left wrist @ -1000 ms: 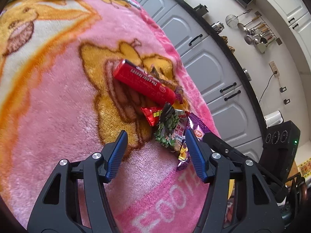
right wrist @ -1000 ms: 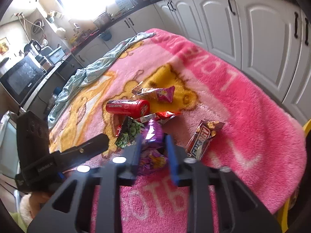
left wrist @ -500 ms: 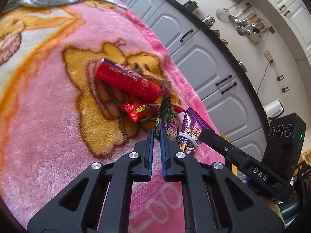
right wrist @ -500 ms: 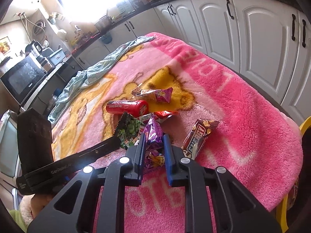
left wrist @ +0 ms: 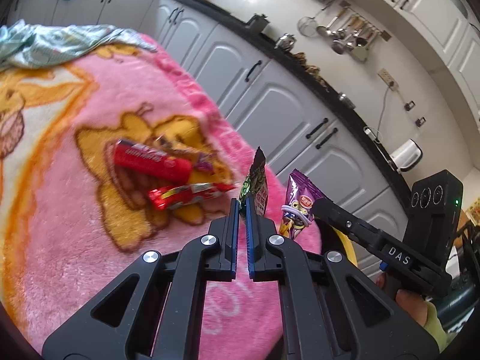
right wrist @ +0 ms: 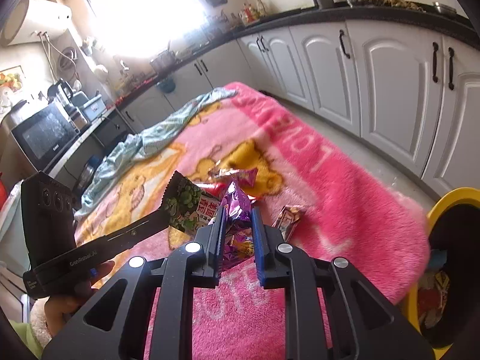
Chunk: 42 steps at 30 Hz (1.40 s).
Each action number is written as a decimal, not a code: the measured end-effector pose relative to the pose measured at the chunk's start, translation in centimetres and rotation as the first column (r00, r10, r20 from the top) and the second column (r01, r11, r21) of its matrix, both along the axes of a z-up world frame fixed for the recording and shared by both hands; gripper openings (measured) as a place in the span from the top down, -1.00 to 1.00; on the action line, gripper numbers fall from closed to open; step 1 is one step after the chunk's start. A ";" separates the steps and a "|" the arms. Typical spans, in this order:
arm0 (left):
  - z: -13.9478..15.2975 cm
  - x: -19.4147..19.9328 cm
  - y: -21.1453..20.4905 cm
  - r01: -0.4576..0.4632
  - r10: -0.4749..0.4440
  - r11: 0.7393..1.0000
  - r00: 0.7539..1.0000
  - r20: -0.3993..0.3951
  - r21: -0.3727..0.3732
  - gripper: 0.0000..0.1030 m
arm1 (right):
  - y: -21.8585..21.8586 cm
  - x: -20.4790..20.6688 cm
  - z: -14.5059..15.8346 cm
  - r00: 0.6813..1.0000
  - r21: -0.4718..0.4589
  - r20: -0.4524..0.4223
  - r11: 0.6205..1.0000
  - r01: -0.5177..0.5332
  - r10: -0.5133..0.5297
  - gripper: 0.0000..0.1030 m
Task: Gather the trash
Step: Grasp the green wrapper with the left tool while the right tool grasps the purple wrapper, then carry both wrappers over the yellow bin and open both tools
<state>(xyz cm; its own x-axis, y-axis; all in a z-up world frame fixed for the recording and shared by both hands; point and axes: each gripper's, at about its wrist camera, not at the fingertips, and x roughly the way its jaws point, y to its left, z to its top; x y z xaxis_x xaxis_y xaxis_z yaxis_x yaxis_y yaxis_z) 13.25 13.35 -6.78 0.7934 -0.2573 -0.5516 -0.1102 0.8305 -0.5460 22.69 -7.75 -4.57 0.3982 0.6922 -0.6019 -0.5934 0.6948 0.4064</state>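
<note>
Crinkly foil makes the green wrapper (left wrist: 255, 184) in the left claw (left wrist: 242, 207) and the purple wrapper (right wrist: 237, 207) pinched by the right claw (right wrist: 238, 213) light and slippery, best held by an edge.

Both grippers (left wrist: 242, 207) (right wrist: 238, 214) clamped, raised

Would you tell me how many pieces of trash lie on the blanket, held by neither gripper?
4: a red tube, a red wrapper before it, a pink wrapper behind it, a brown wrapper beside the right gripper. Others may be hidden.
</note>
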 end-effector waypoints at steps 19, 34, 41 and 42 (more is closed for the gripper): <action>6.0 1.8 -8.9 0.158 -0.171 0.981 0.978 0.121 0.113 0.97 | -9.0 -1.0 5.1 0.985 0.040 0.120 0.992 0.122 -0.126 0.68; 7.9 3.4 -16.1 0.276 -0.300 0.947 0.943 0.146 0.165 0.97 | -16.6 -2.2 6.6 0.962 0.074 0.147 0.972 0.222 -0.231 0.68; 8.4 4.3 -19.2 0.324 -0.353 0.927 0.924 0.150 0.188 0.97 | -20.6 -2.6 7.2 0.940 0.102 0.161 0.952 0.287 -0.300 0.68; 8.4 4.4 -19.7 0.332 -0.362 0.924 0.920 0.149 0.191 0.97 | -21.0 -2.6 7.2 0.937 0.106 0.162 0.950 0.295 -0.309 0.68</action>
<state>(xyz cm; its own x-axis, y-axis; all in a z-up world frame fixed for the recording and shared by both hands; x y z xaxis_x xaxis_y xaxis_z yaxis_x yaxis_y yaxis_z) 17.65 -6.36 1.63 0.7587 -0.4551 -0.4661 0.2877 0.8760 -0.3871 20.12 -28.77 2.64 0.6896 0.5652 -0.4529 -0.4269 0.8223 0.3763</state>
